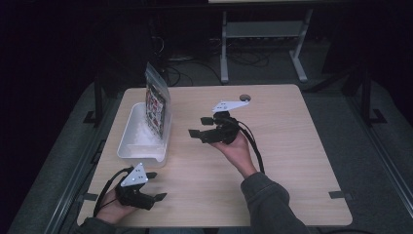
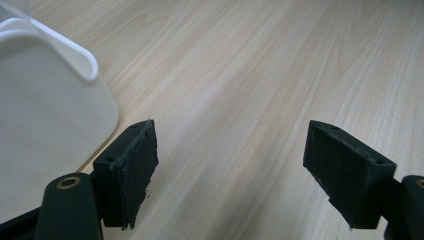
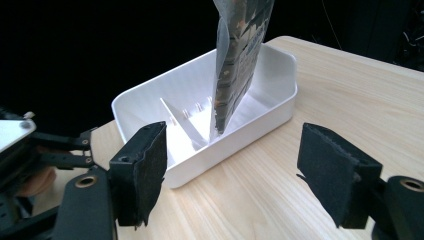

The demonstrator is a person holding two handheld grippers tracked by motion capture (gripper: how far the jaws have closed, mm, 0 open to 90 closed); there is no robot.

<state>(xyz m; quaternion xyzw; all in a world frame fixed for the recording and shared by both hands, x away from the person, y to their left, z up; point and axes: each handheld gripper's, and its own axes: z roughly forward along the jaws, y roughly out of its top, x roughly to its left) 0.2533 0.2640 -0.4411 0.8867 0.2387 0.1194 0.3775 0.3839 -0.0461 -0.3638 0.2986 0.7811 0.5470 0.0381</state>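
A white bin [image 1: 139, 146] with an inner divider [image 3: 180, 122] sits at the left of the wooden table. A clear bag [image 1: 157, 105] with patterned contents stands upright in its far half, leaning on the wall. My right gripper [image 1: 198, 126] hovers mid-table and points at the bin [image 3: 270, 107] and the bag [image 3: 237, 65]. Its jaws stand wide open with nothing between them [image 3: 232, 170]. My left gripper [image 1: 155, 185] rests near the front left corner, open and empty [image 2: 230, 170]. The bin's near corner [image 2: 45, 130] lies just left of it.
A round grommet [image 1: 245, 97] is set in the table's far edge. Dark tape marks [image 1: 341, 195] sit at the front right edge. Beyond the table stand a metal frame [image 1: 263, 29] and floor cables. The left gripper [image 3: 75, 148] appears at the far left of the right gripper view.
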